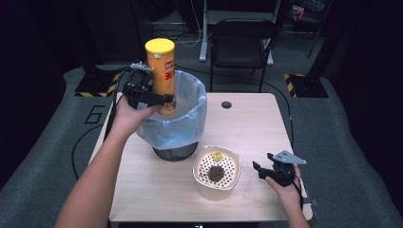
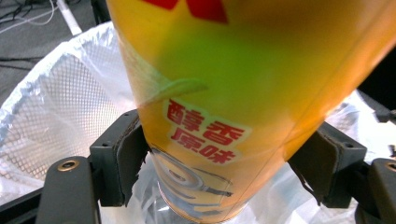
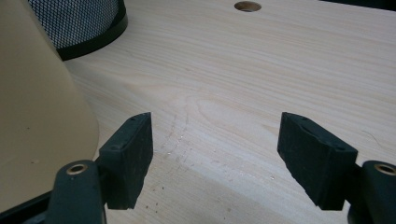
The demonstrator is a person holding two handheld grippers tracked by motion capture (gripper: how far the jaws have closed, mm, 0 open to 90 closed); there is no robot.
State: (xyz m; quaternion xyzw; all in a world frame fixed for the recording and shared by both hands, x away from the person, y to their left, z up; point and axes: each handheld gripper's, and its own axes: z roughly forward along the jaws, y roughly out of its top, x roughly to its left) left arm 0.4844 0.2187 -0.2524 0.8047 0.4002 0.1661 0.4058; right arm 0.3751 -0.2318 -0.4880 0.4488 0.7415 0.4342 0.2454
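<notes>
Halfway to disposal: yellow crisp tube clamped upright in left gripper above lined bin, still unreleased; right gripper open, empty.

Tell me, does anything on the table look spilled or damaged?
Small dark crumbs lie scattered on the table near the cream container. One pad on the left gripper, which holds the yellow can, looks torn at its edge.

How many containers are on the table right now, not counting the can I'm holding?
2: the lined mesh waste bin at the table's left side, and the cream strainer bowl in front of it, toward the right gripper.
</notes>
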